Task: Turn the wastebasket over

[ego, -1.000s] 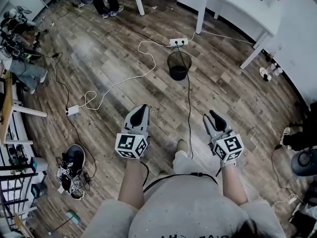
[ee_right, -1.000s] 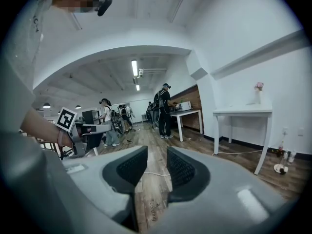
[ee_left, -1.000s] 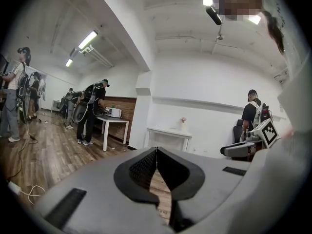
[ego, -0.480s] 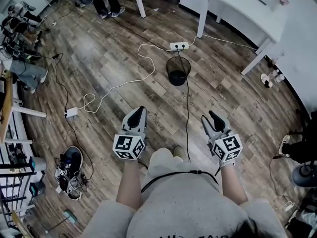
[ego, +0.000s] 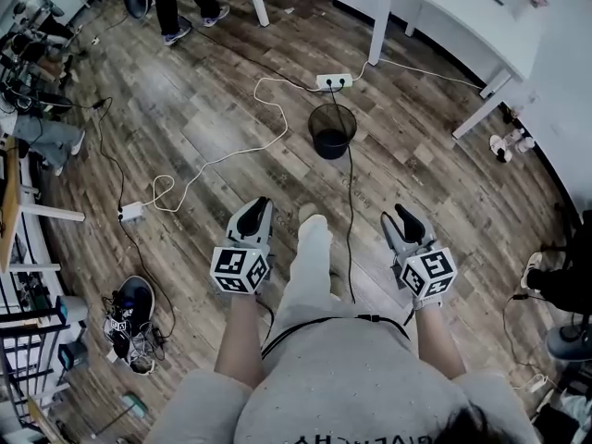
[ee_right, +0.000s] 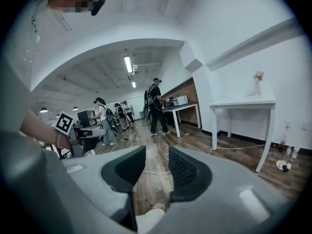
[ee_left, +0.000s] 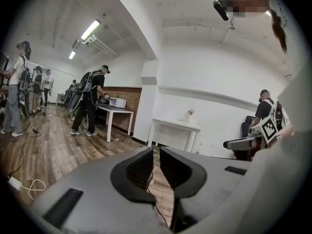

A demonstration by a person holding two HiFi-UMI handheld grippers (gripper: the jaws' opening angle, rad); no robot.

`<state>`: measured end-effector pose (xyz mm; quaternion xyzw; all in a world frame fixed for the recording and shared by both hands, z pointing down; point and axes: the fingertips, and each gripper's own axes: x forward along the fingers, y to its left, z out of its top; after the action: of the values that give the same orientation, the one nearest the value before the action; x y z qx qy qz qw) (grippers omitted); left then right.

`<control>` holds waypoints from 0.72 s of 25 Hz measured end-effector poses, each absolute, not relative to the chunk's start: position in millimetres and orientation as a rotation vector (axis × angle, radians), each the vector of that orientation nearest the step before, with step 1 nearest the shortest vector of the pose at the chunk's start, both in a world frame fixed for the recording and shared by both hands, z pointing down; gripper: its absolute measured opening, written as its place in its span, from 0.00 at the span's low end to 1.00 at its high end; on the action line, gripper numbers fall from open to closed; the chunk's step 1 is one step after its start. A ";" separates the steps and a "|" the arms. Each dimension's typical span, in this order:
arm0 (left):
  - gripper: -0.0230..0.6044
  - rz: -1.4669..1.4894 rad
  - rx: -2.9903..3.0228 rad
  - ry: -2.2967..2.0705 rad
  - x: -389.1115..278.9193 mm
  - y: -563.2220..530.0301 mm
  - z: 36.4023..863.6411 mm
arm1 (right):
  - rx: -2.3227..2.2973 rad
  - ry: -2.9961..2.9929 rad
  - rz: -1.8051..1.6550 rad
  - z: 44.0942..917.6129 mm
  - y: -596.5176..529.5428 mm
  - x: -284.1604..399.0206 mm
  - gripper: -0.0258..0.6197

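The wastebasket (ego: 333,129) is a black mesh bin that stands upright on the wooden floor, its open top facing up, in the upper middle of the head view. Both grippers are held well short of it, on either side of the person's forward leg (ego: 310,248). My left gripper (ego: 256,213) has a narrow gap between its jaws, which are opening, and nothing is between them (ee_left: 156,155). My right gripper (ego: 405,215) is open and empty (ee_right: 157,157). Neither gripper view shows the basket.
A white power strip (ego: 334,80) lies just behind the basket, and its white cable (ego: 268,146) loops left. A black cable (ego: 351,202) runs from the basket toward me. A white table (ego: 453,17) stands at the upper right. Shoes (ego: 134,313) lie at the lower left. A person (ego: 171,7) stands at the far end.
The person's leg has swung forward between the two grippers. The person at the far end has stepped left. The basket has stayed put.
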<state>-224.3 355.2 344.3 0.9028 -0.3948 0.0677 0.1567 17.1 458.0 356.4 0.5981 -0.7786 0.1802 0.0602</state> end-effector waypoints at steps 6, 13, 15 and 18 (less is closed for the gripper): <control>0.10 0.186 2.575 -1.099 -196.9 283.3 349.0 | 1.825 -2.325 0.571 360.9 394.4 43.5 0.25; 0.10 0.269 2.527 -1.034 -171.0 204.0 375.2 | 1.830 -2.293 0.662 381.8 307.5 60.1 0.25; 0.10 0.288 2.525 -1.019 -164.4 178.7 379.7 | 1.836 -2.278 0.684 387.2 284.9 64.7 0.25; 0.10 0.293 2.527 -0.997 -151.7 140.4 381.9 | 1.846 -2.254 0.719 395.1 255.8 71.9 0.25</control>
<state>-151.7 140.4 381.9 0.9056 -0.3573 0.1051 0.2031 71.9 255.8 395.1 0.6136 -0.7493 0.2390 0.0701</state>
